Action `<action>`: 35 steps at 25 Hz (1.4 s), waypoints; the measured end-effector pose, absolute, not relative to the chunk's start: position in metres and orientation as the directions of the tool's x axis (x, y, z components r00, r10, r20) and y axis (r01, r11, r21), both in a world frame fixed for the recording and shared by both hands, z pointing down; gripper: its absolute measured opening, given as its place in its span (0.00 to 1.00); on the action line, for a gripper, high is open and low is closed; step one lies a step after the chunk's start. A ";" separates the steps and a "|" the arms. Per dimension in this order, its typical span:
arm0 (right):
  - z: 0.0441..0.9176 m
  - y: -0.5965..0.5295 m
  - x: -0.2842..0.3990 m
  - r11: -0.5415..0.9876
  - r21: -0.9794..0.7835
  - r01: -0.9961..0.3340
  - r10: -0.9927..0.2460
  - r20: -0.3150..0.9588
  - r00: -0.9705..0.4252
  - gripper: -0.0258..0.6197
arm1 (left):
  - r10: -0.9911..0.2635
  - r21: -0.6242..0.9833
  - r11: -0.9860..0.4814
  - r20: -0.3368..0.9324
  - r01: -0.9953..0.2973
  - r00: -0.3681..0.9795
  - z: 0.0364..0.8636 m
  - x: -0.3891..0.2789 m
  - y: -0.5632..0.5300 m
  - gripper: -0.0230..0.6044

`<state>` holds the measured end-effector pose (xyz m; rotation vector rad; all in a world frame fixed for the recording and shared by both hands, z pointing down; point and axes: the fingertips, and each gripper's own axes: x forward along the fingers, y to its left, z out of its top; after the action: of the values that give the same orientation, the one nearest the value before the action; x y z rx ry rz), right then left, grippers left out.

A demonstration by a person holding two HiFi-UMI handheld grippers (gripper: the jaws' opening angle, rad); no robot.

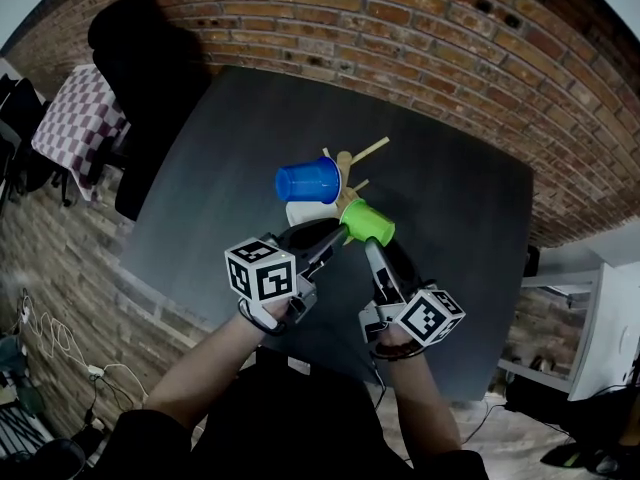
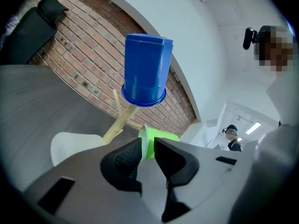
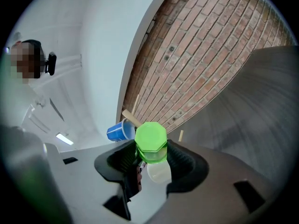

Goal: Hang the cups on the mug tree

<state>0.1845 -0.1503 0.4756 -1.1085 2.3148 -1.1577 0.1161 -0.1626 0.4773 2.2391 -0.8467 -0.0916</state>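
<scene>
- Table (image 1: 450, 268): dark grey top against a brick wall, with the mug tree (image 1: 345, 160) near its middle.
- Mug tree: wooden, with one bare peg (image 1: 372, 148) pointing to 1 o'clock from the stem in the head view.
- Right tongs (image 3: 150, 150): jaws wide, one on each side of the green cup (image 1: 368, 223), gripping its body.
- Left tongs (image 2: 147, 146): jaws narrow, with the green cup's rim standing between them. The pads look just off it, so I judge this hold slack.
- Blue cup (image 1: 308, 180): hung upside down on a peg at 9 o'clock from the stem.
- White cup (image 1: 298, 213): low at 7 o'clock. Whether it hangs on a peg I cannot tell.
- Green cup: at 5 o'clock from the stem, close to the tree. Whether a peg is inside it I cannot tell.
- Step in hand, as I judge it: passing the green cup to the right tongs for hanging.
- Next move calls for clearing the left tongs, then aiming the cup's mouth squarely over a free peg.
</scene>
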 end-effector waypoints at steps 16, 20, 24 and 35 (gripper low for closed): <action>0.485 -0.171 0.157 0.348 -0.734 -0.584 -0.779 0.121 -0.615 0.40 | -0.548 0.676 -0.534 0.182 -0.508 0.817 0.474 0.079 -0.107 0.17; 0.488 -0.172 0.152 0.341 -0.727 -0.596 -0.781 0.134 -0.610 0.40 | -0.540 0.674 -0.536 0.188 -0.508 0.820 0.476 0.072 -0.102 0.17; 0.493 -0.167 0.146 0.329 -0.728 -0.602 -0.784 0.145 -0.604 0.40 | -0.540 0.687 -0.518 0.199 -0.509 0.818 0.484 0.060 -0.098 0.17; 0.508 -0.119 0.170 0.222 -0.753 -0.620 -0.819 0.200 -0.537 0.40 | -0.532 0.684 -0.513 0.219 -0.518 0.818 0.489 0.032 -0.084 0.17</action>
<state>0.1705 -0.1186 0.5077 -1.3608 2.2560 -1.2119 0.0317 -0.0844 0.4892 2.2104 -0.7670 -0.0236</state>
